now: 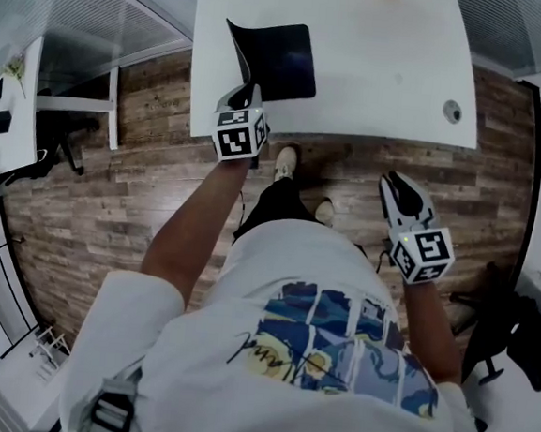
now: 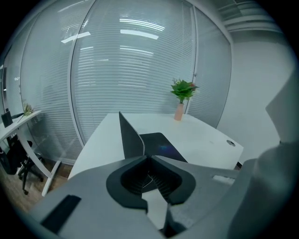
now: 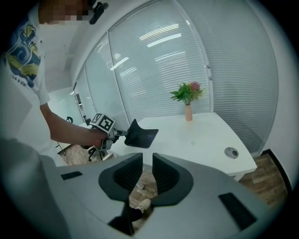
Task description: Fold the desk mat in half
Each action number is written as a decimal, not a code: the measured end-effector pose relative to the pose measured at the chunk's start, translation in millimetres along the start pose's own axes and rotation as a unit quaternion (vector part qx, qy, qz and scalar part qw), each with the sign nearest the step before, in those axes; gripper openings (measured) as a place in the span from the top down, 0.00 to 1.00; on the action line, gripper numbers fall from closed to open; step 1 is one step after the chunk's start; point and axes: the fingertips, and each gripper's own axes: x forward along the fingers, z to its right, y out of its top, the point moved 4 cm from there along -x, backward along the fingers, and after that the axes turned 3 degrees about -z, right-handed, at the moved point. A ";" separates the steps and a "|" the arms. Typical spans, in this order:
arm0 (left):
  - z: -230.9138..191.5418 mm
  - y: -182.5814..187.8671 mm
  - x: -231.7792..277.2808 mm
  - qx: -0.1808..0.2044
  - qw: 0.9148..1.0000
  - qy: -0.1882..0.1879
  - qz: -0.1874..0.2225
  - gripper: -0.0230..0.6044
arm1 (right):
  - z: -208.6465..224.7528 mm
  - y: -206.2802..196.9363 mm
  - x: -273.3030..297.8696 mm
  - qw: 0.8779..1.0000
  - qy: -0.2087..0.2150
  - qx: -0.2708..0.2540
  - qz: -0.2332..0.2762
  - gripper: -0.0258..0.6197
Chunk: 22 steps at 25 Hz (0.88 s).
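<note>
Left tool (image 2: pixel 148 156) pressed almost together, pinching the near left edge of the mat (image 1: pixel 286 63) between its pads. Held just off the front edge of the table (image 1: pixel 387 70), toward its left end, pointing in over the tabletop. Right tool (image 3: pixel 147 158) spread a moderate way, nothing between the jaws. Only floor (image 1: pixel 112 197) and a shoe (image 3: pixel 140 204) seen through the gap. Held low at the person's right side, back from the table's front edge, touching nothing.

Mat dark, on the left front part of the white table. Directly ahead of the left tool and in its grip. Well apart from the right tool, off to that tool's left. Left portion lifted clear of the table, standing as a steep flap that rises from the pinched edge. Remaining portion flat on the table to the flap's right. Crease between flap and flat part running away from the person, front to back. Near edge of the flat part close to the table's front edge and roughly parallel with it. Long axis not readable with part of the mat raised.

Small plant (image 2: pixel 183 89) in a vase near the table's far edge. Round grommet (image 1: pixel 452 111) near the front right corner.
</note>
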 end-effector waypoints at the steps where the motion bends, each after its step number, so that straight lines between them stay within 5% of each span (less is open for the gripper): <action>1: 4.1 0.8 1.3 0.004 1.000 -0.003 0.000 0.92 | 0.6 -1.2 -3.1 1.000 -0.004 0.002 0.001 0.86; 22: 96.3 -2.7 50.6 0.051 0.996 -0.058 -0.039 0.92 | 23.4 -42.4 -67.8 0.995 -0.083 0.053 0.012 0.87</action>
